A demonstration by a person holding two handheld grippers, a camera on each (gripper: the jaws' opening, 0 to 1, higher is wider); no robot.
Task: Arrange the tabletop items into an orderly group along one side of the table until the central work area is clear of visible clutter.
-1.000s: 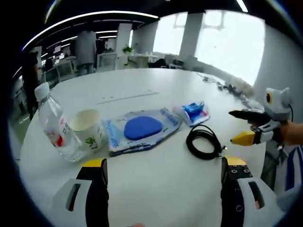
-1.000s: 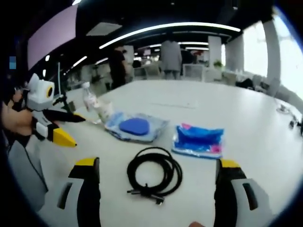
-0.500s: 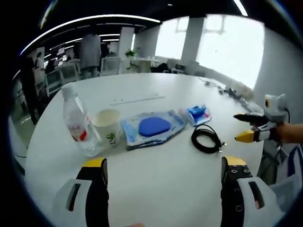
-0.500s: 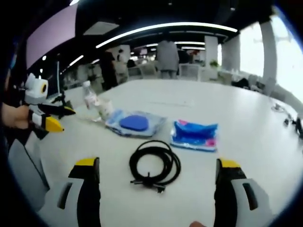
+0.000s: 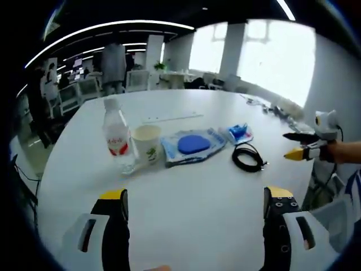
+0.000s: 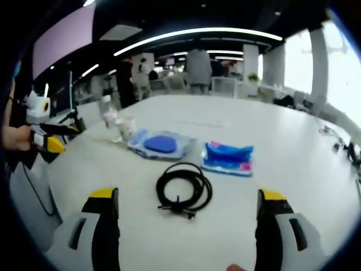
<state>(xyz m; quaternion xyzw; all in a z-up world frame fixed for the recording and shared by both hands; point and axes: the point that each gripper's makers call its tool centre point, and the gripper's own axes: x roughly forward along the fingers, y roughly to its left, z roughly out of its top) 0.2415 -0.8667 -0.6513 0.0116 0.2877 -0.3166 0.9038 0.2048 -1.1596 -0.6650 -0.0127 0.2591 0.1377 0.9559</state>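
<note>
Items: water bottle point(image 5: 117, 141), paper cup point(image 5: 147, 144), blue-pad packet point(image 5: 192, 147), blue pouch point(image 5: 240, 132) and coiled cable point(image 5: 247, 158) line up, nine to three o'clock.
Left gripper point(image 5: 194, 226): jaws wide, empty.
Right gripper point(image 6: 183, 226): jaws wide, empty.
Progress: seemingly nearly done.

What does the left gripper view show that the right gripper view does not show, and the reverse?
Left gripper view: the right gripper, open, held by a hand at the table's right edge. Right gripper view: the left gripper, open, at the left edge, and a purple wall panel. Both share the white table with the bottle, paper cup, blue pouch, blue packet and black cable.
</note>
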